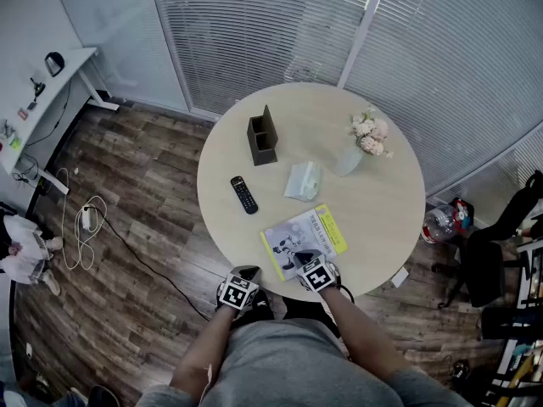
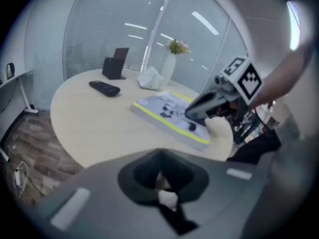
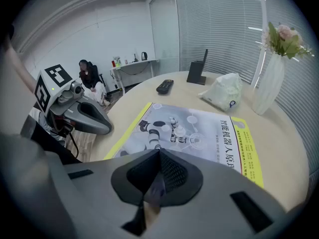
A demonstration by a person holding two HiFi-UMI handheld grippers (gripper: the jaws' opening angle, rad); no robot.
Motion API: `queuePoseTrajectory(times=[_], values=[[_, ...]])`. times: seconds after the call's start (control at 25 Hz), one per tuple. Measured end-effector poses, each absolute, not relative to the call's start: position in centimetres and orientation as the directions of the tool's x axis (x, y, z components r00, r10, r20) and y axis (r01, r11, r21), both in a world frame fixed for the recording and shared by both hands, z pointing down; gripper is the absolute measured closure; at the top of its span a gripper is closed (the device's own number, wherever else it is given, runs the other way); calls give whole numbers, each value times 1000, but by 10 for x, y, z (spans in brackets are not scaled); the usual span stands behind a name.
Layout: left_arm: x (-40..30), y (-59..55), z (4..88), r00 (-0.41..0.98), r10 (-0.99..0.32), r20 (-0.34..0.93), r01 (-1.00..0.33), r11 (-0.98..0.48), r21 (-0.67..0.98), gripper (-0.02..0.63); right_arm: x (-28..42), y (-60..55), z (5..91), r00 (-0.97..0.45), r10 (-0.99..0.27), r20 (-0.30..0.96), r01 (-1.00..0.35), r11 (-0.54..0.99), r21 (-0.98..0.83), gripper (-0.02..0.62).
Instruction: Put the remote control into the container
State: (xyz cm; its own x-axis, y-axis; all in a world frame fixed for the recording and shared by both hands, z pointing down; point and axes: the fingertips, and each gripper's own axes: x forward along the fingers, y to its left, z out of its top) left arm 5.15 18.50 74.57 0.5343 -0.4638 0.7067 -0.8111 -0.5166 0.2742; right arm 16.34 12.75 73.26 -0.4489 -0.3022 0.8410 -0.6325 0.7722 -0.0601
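Observation:
A black remote control (image 1: 244, 194) lies flat on the round table (image 1: 382, 219), left of centre; it also shows far off as the remote control (image 2: 104, 88) and the remote control (image 3: 165, 86). The dark two-slot container (image 1: 262, 136) stands upright behind it, seen too as the container (image 2: 115, 63) and the container (image 3: 198, 68). My left gripper (image 1: 244, 274) hangs shut and empty just off the table's near edge. My right gripper (image 1: 307, 261) is shut and empty over the near end of a booklet (image 1: 304, 239).
A white vase of pink flowers (image 1: 363, 142) and a crumpled pale bag (image 1: 304, 181) sit on the table's right half. Wooden floor with cables (image 1: 85, 227) lies to the left. A desk (image 1: 51, 100) stands far left, chairs at the right.

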Motion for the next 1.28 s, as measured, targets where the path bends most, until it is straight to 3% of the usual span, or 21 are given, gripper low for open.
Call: queuePoseTrajectory(times=[1.28], values=[[55,181,741,538,-472,698,-810,-518,274,611,157,123,734,-448,-282,849,-550,835,-13,577]])
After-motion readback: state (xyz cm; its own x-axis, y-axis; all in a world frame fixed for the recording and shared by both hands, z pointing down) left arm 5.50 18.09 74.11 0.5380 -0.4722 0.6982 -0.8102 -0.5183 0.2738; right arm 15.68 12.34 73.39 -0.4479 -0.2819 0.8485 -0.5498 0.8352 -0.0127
